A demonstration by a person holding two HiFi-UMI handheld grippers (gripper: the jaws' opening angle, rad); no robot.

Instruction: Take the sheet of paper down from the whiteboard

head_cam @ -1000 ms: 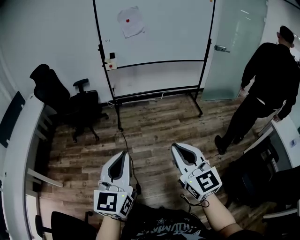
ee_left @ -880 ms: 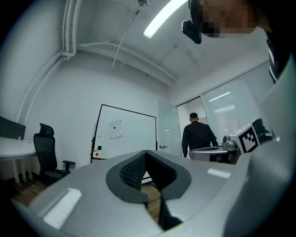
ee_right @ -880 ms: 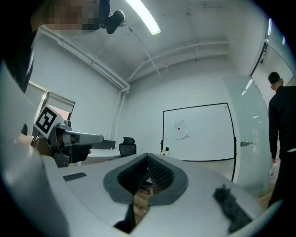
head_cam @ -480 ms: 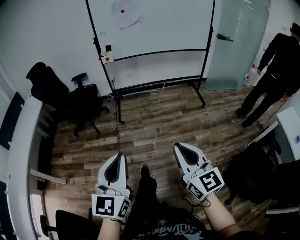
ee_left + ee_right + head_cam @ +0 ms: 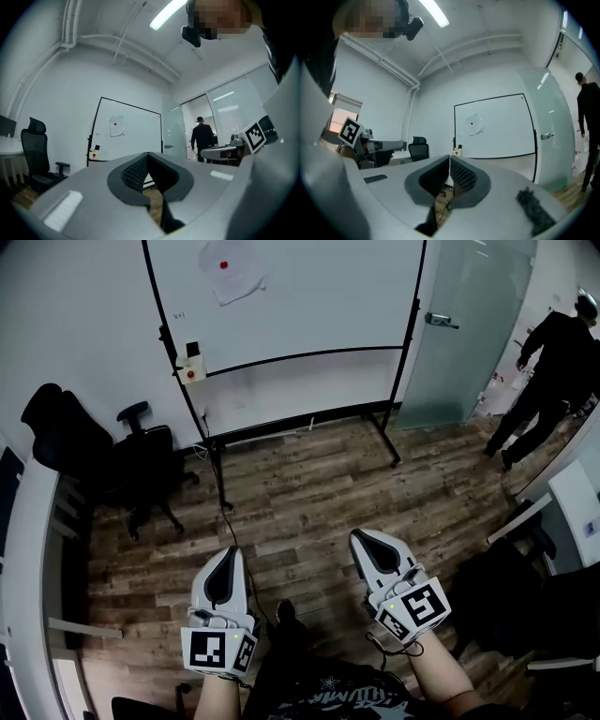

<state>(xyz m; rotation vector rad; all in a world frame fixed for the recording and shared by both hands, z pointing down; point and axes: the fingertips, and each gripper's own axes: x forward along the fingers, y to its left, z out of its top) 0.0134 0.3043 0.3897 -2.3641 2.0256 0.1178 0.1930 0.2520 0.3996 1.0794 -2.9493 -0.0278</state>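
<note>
Facing whiteboard [image 5: 319,296] from well across floor [image 5: 309,493]. Carrying left gripper [image 5: 228,555] and right gripper [image 5: 362,537] low and level, both jaw pairs closed on nothing, presumably because target out of reach. Spotting sheet of paper [image 5: 234,279] at board's upper left, pinned under red dot [image 5: 223,265], likely magnet.

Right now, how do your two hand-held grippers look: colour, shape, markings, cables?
Both the left hand-held gripper and the right hand-held gripper have pale grey, tapering shells with black ribbed pads inside. Each carries a white cube with black square markers at its rear. A thin black cable loops below the right one.
</note>
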